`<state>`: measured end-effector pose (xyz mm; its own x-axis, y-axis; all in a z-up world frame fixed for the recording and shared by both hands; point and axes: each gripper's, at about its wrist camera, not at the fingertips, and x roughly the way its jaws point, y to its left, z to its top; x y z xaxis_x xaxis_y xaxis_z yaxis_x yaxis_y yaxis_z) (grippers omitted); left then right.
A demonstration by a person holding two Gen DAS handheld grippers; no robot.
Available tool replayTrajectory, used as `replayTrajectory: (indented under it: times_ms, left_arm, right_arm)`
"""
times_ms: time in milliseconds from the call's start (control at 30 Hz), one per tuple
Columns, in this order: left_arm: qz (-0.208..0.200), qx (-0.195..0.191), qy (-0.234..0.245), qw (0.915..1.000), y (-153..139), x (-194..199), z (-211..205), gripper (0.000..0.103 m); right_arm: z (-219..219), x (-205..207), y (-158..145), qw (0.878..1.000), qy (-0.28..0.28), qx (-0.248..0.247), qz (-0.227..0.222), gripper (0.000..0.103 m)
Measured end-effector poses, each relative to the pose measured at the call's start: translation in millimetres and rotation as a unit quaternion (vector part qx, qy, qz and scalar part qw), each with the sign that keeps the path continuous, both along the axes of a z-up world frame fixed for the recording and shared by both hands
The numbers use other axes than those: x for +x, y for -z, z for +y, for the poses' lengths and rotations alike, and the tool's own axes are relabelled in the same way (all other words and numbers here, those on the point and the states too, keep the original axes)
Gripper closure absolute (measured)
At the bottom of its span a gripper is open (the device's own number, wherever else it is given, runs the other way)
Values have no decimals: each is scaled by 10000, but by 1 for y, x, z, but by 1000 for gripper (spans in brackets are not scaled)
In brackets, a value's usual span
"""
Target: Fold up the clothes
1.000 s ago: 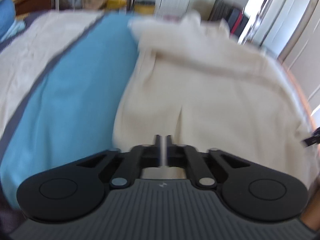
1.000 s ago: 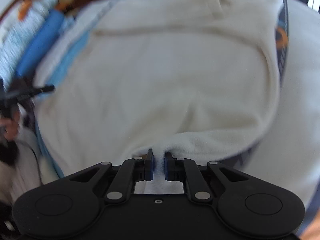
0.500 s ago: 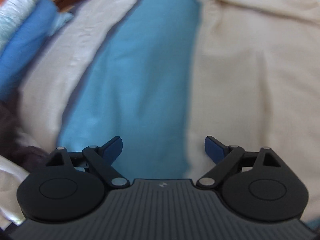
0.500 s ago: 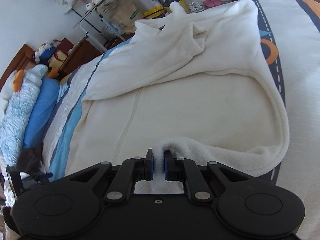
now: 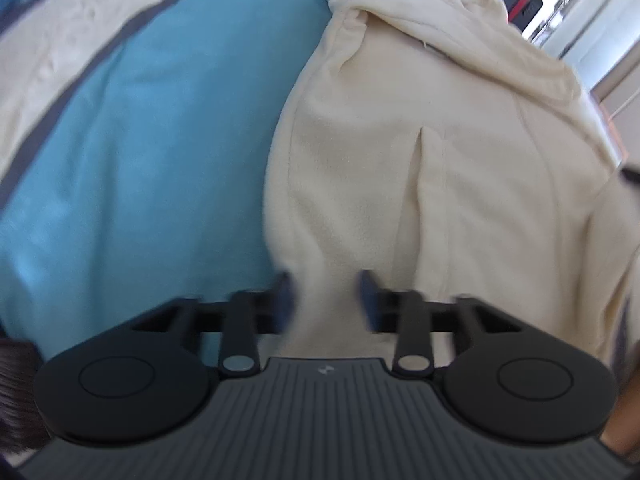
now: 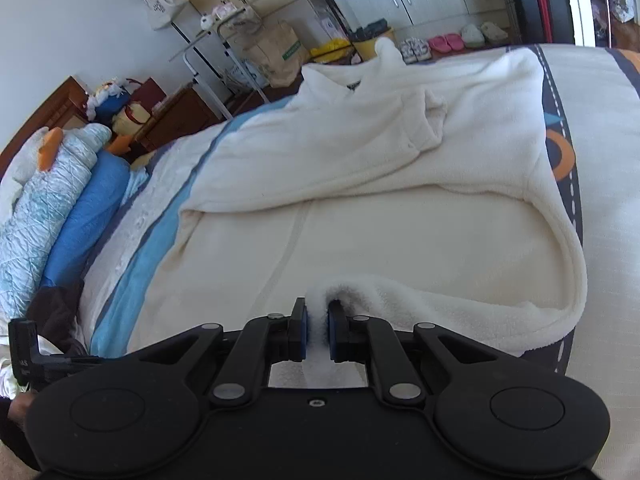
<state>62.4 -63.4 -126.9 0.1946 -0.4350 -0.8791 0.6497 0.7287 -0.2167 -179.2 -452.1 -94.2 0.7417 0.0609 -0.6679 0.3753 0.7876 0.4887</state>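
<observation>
A cream fleece robe [image 6: 400,240] lies spread on the bed, its upper part folded over toward the middle. My right gripper [image 6: 317,330] is shut on a pinched ridge of the robe's near hem. In the left wrist view the same robe [image 5: 460,160] runs along the blue stripe of the bed cover [image 5: 160,140]. My left gripper [image 5: 325,300] sits at the robe's near left edge. Its jaws are closing and blurred, with cream fabric between the blue pads and a gap still showing.
Folded blue quilts and pillows [image 6: 60,208] are stacked at the left side of the bed. Beyond the bed stand a metal rack [image 6: 216,40], bags, shoes [image 6: 448,42] and a black suitcase [image 6: 540,0]. A dark garment [image 6: 56,304] lies at the bed's near left.
The left gripper went from shut to wide open over the blue stripe, then moved right onto the robe's edge and is narrowing. The right gripper kept its hold on the hem while its view tilted up.
</observation>
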Motion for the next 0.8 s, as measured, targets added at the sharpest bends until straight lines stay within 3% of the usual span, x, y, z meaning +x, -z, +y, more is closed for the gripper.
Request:
replayTrajectory:
  times_ms: [100,167,233,300,433,500,600,667,700,733,800]
  left_arm:
    - [-124,130,-206,9996,-6,1,2,76]
    - [-194,203,-437,9987,-13,4,7,62]
    - [-216,-92,-329,9992,-20,4,11,25]
    - [-391,99,-247,9989,-21,2,9,5]
    - [-514,1235,-253,9907,4,4,-9,4]
    - [-221,1231,-279,9917,10,8,-10,4]
    - [110,679,-231,9974,2,11,-4,14]
    - [230,241,-112,9994,-5,6,-3,53]
    - [286,31,-72,9996,-8,3,-2,86]
    - [302,-59,-246,9992,-9,3,-2,93]
    - [269,-266,-364,9986,-11,1,-3,94]
  right_arm:
    - [-1,-3,-6,9999,73,-113,-93,91]
    - [-2,-6,-10,9997,142,-182,-113,91]
    - [-5,-10,-13,9992,251,-267,-162,91]
    - [-7,-11,-15,9983,346,-433,-178,91]
    - [-13,-8,-15,9967,500,-627,-89,91]
    - [-14,-8,-14,9963,532,-669,-38,91]
    - [-12,-6,-12,9962,514,-706,48,91]
    - [-12,-5,-11,9962,494,-719,85,91]
    - [-11,-4,-10,9961,491,-722,103,91]
    - [-11,-3,-9,9960,499,-726,123,91]
    - [-12,-2,-9,9958,511,-747,147,91]
